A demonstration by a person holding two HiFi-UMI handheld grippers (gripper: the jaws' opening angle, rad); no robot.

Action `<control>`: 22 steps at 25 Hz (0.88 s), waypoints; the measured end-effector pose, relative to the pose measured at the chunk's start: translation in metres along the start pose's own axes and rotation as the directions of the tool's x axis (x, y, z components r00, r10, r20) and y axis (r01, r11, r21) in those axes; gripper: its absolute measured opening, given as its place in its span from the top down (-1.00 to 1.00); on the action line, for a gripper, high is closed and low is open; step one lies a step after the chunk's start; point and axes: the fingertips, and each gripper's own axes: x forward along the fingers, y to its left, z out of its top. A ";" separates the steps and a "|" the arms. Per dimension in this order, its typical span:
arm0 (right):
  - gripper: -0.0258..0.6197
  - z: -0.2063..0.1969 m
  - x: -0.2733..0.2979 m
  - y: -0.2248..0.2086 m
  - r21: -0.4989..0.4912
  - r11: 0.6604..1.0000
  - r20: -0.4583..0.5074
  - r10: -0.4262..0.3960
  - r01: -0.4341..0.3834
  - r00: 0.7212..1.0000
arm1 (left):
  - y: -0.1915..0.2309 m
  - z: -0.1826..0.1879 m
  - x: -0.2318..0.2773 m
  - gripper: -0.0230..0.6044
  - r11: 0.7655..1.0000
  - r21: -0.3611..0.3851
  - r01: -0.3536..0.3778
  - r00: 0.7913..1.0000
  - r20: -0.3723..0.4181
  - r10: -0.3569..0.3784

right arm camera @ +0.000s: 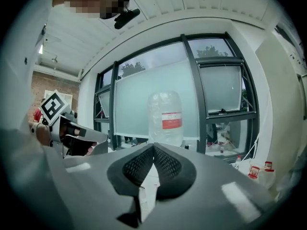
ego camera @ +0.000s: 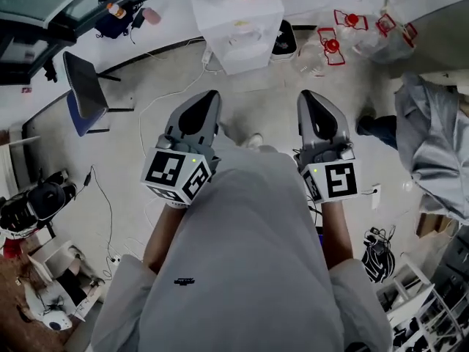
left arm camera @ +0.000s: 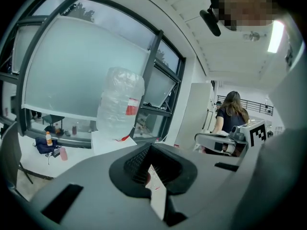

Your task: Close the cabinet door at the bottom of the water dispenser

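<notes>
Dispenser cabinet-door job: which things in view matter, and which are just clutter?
Job:
- white box-shaped water dispenser
- clear plastic bottle with red label on top of it
- left claw and right claw, both shut, empty
(The door itself can't be made out.)

Lying about:
- black-backed chair with blue seat
- red-and-clear plastic items on the floor
- black container beside the dispenser

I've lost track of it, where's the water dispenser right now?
In the head view the dispenser stands top centre, on the floor ahead of the left gripper and right gripper.
</notes>
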 end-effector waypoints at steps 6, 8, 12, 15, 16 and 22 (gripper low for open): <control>0.89 0.014 0.015 0.014 -0.027 0.999 0.016 0.037 -0.037 0.999 | 0.000 0.017 0.010 0.92 1.000 0.014 0.026 0.999 0.018 -0.026; 0.89 0.012 0.014 0.017 -0.032 0.999 0.005 0.031 -0.031 1.000 | -0.001 0.016 0.009 0.92 0.999 0.014 0.032 0.999 0.010 -0.033; 0.89 0.006 0.016 0.018 -0.017 0.999 -0.022 0.034 -0.035 0.999 | -0.006 0.014 0.010 0.92 0.999 0.009 0.046 0.999 -0.002 -0.046; 0.89 0.002 0.014 0.020 0.001 0.999 -0.032 0.040 -0.040 0.999 | -0.008 0.011 0.009 0.92 0.999 -0.008 0.047 0.999 -0.011 -0.047; 0.89 0.001 0.013 0.020 0.002 0.999 -0.034 0.040 -0.040 0.999 | -0.008 0.011 0.009 0.92 0.999 -0.012 0.045 0.999 -0.012 -0.046; 0.89 0.000 0.010 0.014 -0.011 0.999 -0.042 0.036 -0.037 0.998 | -0.014 0.013 0.011 0.92 0.999 -0.021 0.049 0.999 -0.012 -0.049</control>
